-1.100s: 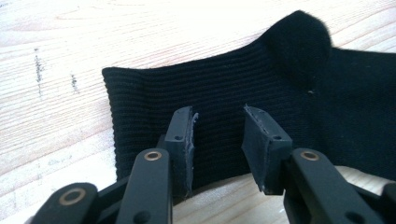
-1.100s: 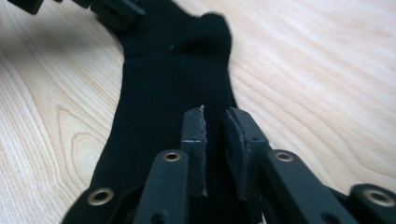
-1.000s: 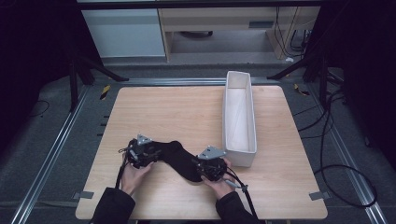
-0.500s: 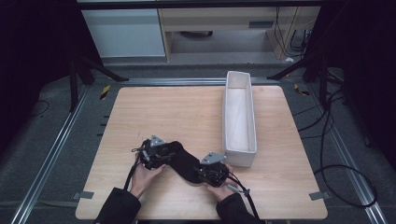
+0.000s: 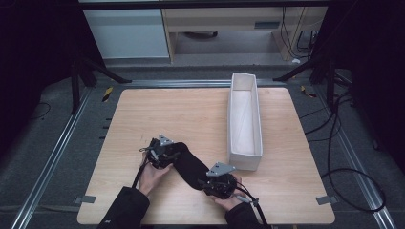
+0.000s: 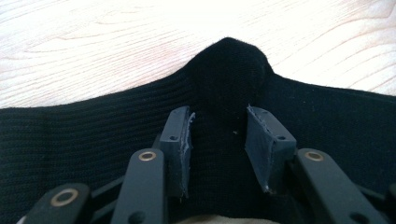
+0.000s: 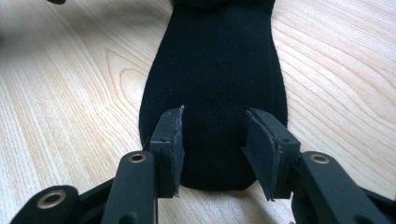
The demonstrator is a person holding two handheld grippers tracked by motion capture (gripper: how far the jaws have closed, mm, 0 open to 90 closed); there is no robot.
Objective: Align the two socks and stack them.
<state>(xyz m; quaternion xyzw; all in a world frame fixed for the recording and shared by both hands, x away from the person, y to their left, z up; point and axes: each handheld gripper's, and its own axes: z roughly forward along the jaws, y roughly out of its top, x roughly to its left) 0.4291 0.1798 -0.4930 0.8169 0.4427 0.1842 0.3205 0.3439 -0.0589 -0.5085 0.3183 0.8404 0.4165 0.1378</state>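
A black sock lies flat on the wooden table, running diagonally between my two grippers. My left gripper is at its upper-left end. In the left gripper view the pads stand apart over the ribbed fabric, with the rounded heel just beyond them, and the left gripper has just been closing a little. My right gripper is at the lower-right end. In the right gripper view the right gripper straddles the sock's toe, its jaws have just been opening, and the pads do not press the sock.
A long white bin stands on the table's right half, its near end close to my right gripper. Bare wood lies on either side of the sock. Cables and metal rails run along the floor around the table.
The left gripper has slid right along the table toward the sock. The right gripper has drawn back toward the person. The sock now lies longer and flatter between them.
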